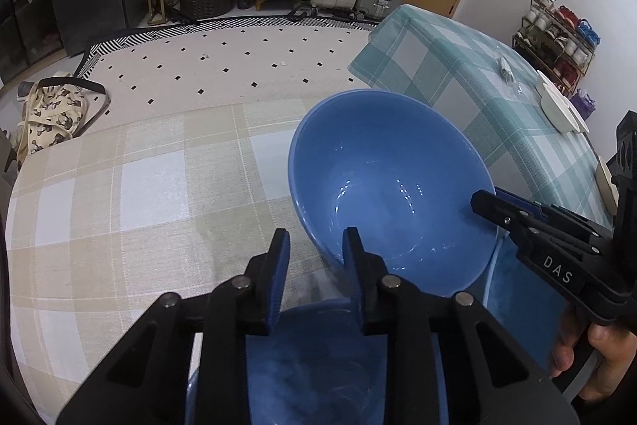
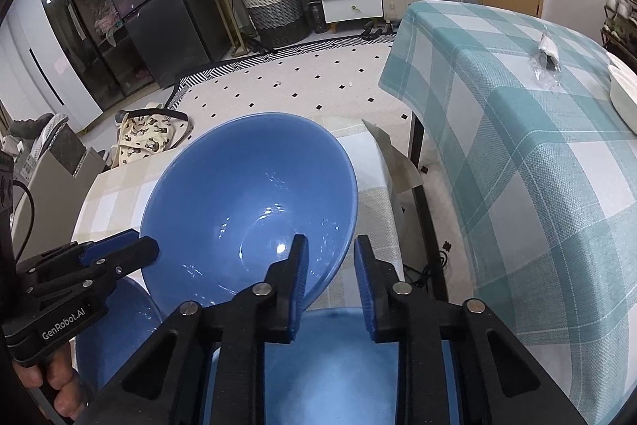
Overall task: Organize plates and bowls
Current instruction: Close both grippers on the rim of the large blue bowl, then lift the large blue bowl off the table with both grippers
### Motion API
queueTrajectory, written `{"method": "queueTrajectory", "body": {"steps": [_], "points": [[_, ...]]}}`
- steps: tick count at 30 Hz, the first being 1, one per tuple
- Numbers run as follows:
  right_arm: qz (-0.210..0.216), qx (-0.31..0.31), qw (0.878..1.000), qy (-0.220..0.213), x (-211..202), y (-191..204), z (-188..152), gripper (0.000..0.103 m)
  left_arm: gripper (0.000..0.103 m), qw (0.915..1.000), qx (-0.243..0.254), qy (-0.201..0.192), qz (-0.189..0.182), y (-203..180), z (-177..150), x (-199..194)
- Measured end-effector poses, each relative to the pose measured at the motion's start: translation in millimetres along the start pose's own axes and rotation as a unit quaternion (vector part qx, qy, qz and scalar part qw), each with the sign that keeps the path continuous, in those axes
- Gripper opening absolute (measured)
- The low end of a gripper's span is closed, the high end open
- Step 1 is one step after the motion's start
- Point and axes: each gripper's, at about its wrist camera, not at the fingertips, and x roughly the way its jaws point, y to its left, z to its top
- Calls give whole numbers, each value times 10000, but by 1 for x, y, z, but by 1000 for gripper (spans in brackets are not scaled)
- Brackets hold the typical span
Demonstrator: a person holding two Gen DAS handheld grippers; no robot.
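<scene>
Blue glazed ceramic bowl point(image 1: 392, 186) tilted up, both tools pinching its rim.
Left tool point(image 1: 314, 245) and right tool point(image 2: 330, 253) grip opposite edges; next, I reckon, lift and carry it level.

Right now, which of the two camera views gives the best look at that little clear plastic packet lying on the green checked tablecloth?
The right wrist view: there the packet is close enough to show crinkled clear wrapping around something dark, beside a white dish. In the left wrist view the packet is only a small pale smudge far off on the green checked tablecloth.
</scene>
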Motion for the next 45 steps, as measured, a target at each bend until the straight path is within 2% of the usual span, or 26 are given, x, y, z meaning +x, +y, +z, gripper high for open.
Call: {"method": "queueTrajectory", "body": {"steps": [5,26,45], "points": [[-38,-57,10000,-30,-1,2,0,17,18,10000,50,-18,-34,-2,-1,1],[-83,-243,9996,-106,-4,8,-3,16,17,9999,83,-41,42,-1,-1,0],[-72,-263,9990,-344,-18,13,-3,16,17,9992,135,-366,29,-4,6,-23]]}}
